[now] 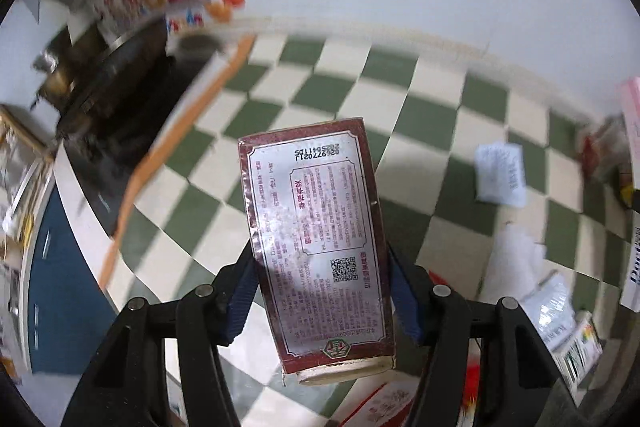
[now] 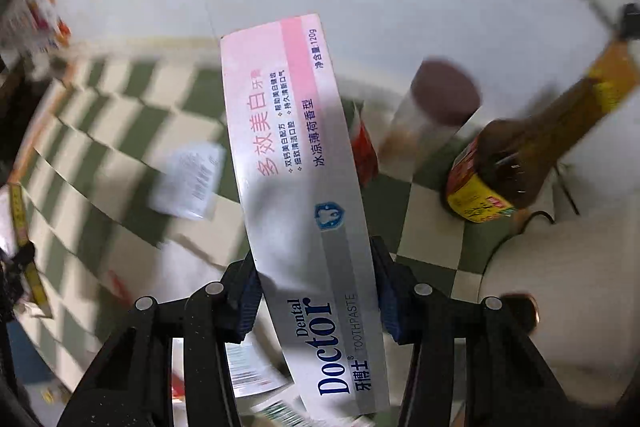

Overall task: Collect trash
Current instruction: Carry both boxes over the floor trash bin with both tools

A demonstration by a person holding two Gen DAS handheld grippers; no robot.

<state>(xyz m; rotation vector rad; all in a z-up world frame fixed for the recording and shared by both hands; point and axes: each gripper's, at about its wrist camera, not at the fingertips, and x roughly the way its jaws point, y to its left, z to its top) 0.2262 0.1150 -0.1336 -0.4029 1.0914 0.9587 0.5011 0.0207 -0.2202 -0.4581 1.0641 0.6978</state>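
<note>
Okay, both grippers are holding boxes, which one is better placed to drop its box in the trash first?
Probably left: its gripper holds the red box beside the dark bin; the right gripper's toothpaste box sits farther off.

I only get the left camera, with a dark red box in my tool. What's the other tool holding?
Observer: The right tool is shut on a pink and white toothpaste box marked Dental Doctor.
Operator: Is there anything past it?
Observer: Yes, a brown glass bottle with a yellow label stands on the checkered cloth.
Operator: Anything else?
Observer: A clear jar with a dark lid, blurred, stands left of the bottle.
</note>
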